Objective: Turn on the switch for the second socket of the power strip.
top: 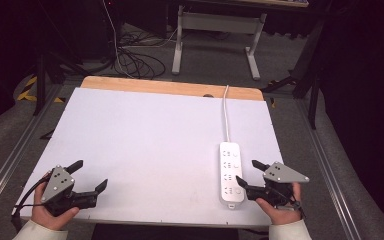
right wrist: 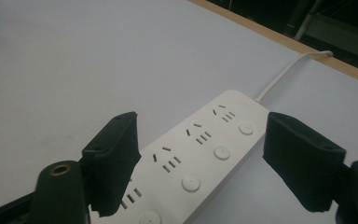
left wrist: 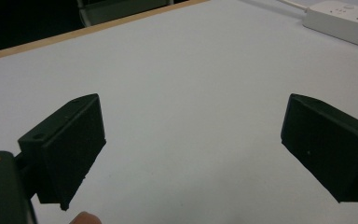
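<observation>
A white power strip (top: 231, 174) with several sockets and round buttons lies lengthwise at the right of the white table top (top: 145, 145); its white cord (top: 225, 117) runs to the far edge. My right gripper (top: 249, 173) is open just right of the strip's near end. In the right gripper view the strip (right wrist: 200, 149) lies between and beyond the spread jaws of that gripper (right wrist: 205, 158). My left gripper (top: 89, 175) is open near the table's front left corner, over bare surface. The left gripper view has the strip (left wrist: 342, 21) far off at top right, beyond its gripper (left wrist: 191, 149).
A wooden strip (top: 170, 88) borders the table's far edge. Beyond it stand a white desk frame (top: 217, 30) and loose cables (top: 135, 60) on the floor. Metal rails (top: 10, 160) run along both sides of the table.
</observation>
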`<move>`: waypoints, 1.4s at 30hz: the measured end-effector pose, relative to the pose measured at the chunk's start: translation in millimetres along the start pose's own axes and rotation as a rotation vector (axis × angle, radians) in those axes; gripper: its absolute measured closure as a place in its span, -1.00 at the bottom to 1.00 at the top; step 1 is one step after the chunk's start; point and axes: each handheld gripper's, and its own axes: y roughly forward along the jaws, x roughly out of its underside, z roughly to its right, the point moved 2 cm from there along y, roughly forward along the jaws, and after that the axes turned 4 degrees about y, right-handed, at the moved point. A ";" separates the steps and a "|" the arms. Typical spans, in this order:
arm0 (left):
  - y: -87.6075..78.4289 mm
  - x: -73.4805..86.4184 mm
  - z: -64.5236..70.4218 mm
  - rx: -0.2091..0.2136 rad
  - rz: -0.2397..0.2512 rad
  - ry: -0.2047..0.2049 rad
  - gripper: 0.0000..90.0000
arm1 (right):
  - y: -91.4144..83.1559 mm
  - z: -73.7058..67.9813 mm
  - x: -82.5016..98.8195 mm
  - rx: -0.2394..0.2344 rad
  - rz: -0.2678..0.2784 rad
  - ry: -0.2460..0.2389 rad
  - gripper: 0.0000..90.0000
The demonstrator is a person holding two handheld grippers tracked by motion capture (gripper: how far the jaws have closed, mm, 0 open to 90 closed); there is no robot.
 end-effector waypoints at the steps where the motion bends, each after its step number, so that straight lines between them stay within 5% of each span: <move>1: 0.0 0.0 0.0 0.000 0.000 0.000 -0.85 | 0.7 1.1 -2.1 -0.003 -0.001 -0.001 -0.40; 17: 0.0 -0.1 0.1 -0.008 -0.001 0.010 -0.85 | 17.6 8.2 -31.2 -0.026 -0.036 0.000 -0.41; 22: 0.5 0.2 0.6 -0.007 -0.001 0.008 -0.85 | 23.5 13.2 -38.7 -0.033 -0.044 0.016 -0.39; 26: 1.2 0.2 1.1 -0.005 -0.002 0.007 -0.85 | 32.3 19.8 -40.7 -0.064 -0.111 0.044 -0.35; 35: 1.5 0.5 1.0 -0.005 -0.006 0.013 -0.84 | 36.1 29.7 -41.9 -0.060 -0.118 0.098 -0.20; 39: 1.1 0.3 0.6 -0.009 -0.007 0.020 -0.84 | 35.9 31.8 -40.7 -0.050 -0.132 0.090 0.00; 42: 1.4 0.6 1.5 -0.007 -0.010 0.016 -0.83 | 40.3 32.1 -37.5 -0.017 -0.190 0.017 0.43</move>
